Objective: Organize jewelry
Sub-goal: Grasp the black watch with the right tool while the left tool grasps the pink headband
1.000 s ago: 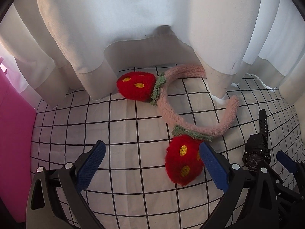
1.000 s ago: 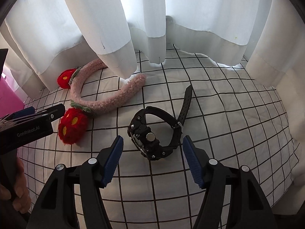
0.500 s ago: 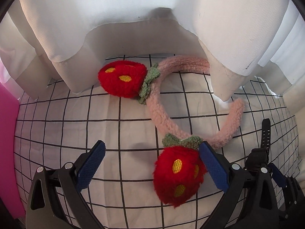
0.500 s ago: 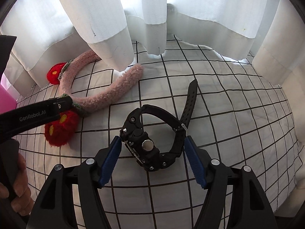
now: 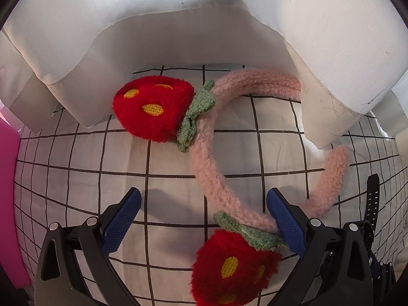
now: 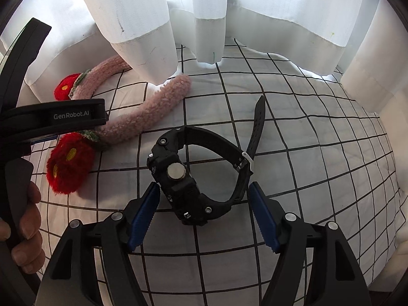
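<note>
A fuzzy pink headband (image 5: pixel 211 168) with two red strawberry pompoms lies on the white grid cloth (image 5: pixel 76 158). My left gripper (image 5: pixel 204 219) is open over its near part; the near pompom (image 5: pixel 234 267) sits between the jaws, by the right blue pad. The headband also shows in the right wrist view (image 6: pixel 153 109). A black wristwatch (image 6: pixel 196 176) lies on its side, strap looped. My right gripper (image 6: pixel 204 216) is open, its blue pads on either side of the watch case. The watch strap shows in the left view (image 5: pixel 371 201).
White curtains (image 6: pixel 204 12) hang along the back, draping over part of the headband. A pink object (image 5: pixel 10 204) stands at the far left. The left gripper's body and the hand holding it (image 6: pixel 28 224) fill the left of the right wrist view.
Both grippers have moved forward and down. The left one now straddles the headband's near pompom; the right one now straddles the watch. Both stay open.
</note>
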Tool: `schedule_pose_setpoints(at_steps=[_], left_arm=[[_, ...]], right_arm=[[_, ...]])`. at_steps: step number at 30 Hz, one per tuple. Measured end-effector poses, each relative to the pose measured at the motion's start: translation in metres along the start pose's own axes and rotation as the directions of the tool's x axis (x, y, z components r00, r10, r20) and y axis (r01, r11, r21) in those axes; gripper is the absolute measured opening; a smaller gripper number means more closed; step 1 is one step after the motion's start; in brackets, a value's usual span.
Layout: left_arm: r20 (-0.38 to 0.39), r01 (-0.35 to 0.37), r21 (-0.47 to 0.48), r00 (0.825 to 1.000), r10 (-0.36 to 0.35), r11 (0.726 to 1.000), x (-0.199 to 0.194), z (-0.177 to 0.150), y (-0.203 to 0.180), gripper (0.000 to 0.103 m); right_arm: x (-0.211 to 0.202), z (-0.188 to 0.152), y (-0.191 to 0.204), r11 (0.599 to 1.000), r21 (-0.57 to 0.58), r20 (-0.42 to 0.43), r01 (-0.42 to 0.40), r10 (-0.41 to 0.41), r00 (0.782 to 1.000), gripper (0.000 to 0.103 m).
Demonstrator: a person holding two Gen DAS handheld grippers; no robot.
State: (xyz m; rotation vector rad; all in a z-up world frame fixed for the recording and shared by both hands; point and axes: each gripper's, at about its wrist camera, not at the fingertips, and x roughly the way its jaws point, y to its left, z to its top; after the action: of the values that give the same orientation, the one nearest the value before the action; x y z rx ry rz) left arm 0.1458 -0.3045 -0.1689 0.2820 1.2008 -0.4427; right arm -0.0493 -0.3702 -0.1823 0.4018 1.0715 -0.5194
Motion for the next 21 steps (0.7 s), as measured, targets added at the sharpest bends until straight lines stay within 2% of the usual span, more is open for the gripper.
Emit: schedule_pose_setpoints(at_steps=[10,16,21], left_arm=[[0.040,-0.018,0.019,0.999,0.017,1.000,0.007,0.003,-0.010,0.098],[0.046,-0.015,0.020,0.999,0.014,1.000,0.008,0.006,-0.011,0.098],[0.053,-0.017,0.018,0.998,0.016,1.000,0.006,0.005,-0.010,0.098]], right_arm=[[0.010,0.010,0.001,1.000,0.028,-0.001,-0.004,0.004,1.000,0.070],[0.019,0.021,0.009,0.999,0.036,0.002,0.027,-0.027,1.000,0.080],[0.020,0.028,0.007,0.998,0.064,0.050,-0.008,0.004,0.999,0.078]])
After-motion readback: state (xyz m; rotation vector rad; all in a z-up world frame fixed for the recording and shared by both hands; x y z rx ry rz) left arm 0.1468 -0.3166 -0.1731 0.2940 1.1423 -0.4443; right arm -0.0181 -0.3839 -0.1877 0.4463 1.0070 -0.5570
